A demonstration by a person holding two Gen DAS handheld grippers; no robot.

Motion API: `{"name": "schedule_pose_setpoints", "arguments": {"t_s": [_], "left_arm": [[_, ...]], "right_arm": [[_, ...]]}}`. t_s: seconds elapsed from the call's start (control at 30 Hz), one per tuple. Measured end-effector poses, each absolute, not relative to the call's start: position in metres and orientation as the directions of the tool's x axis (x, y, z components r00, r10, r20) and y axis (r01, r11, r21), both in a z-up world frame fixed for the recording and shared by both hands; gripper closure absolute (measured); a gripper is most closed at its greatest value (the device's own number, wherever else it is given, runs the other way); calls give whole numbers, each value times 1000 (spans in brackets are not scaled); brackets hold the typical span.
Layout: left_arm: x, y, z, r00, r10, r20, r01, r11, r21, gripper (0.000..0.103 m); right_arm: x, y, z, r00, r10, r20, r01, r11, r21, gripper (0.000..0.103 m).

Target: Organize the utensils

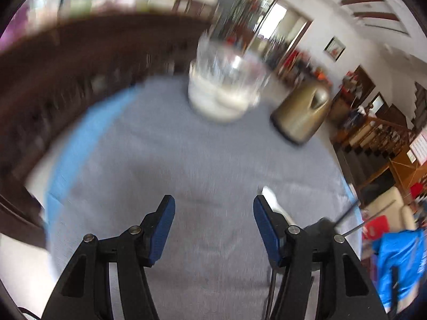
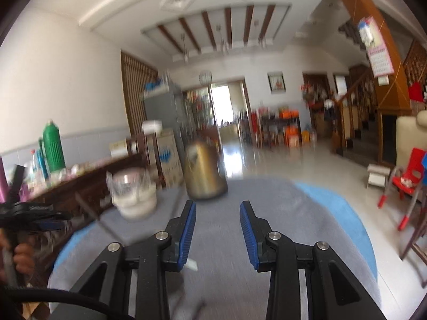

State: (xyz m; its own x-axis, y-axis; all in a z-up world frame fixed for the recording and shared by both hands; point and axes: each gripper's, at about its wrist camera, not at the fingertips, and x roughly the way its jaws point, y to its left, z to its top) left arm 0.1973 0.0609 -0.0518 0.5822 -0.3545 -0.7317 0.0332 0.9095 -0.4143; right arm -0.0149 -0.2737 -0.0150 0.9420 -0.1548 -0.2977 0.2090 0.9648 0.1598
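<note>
Looking through the left wrist view, we find the left gripper (image 1: pixel 214 209) wide open and empty over the grey cloth (image 1: pixel 186 160), with the glass holder (image 1: pixel 226 80) far ahead beside a gold kettle (image 1: pixel 301 112). Through the right wrist view, we find the right gripper (image 2: pixel 217 214) open and empty, the blurred holder (image 2: pixel 132 192) far left, the kettle (image 2: pixel 204 168) ahead.

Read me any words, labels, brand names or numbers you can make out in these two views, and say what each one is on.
No text is legible in either view.
Wall calendar: number grid, too blurred to read.
Cardboard box: blue mark, unreadable.
Paper sign: lines too small to read.
Gold kettle: no visible label.
</note>
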Motion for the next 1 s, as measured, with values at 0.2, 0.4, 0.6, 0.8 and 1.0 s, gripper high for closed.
{"name": "schedule_pose_setpoints", "arguments": {"t_s": [0.2,0.4,0.6,0.8,1.0], "left_arm": [[258,22,-94,407,-491,-770,19,848,-530,42],[289,-17,-122,321,-549,-772,11,817,-576,67],[303,-42,-136,272,-584,-765,17,798,-603,69],[307,-53,-146,242,-589,-771,29,799,-601,78],[314,-69,-154,223,-608,-762,53,788,-613,95]], "right_arm": [[-40,-278,-43,897,-164,-410,233,964,125,66],[-54,-284,-43,893,-179,-413,245,963,114,66],[-53,-292,-45,884,-185,-430,257,960,115,66],[-50,-299,-51,873,-181,-453,265,955,129,66],[-45,-301,-56,864,-180,-470,264,957,120,66]]}}
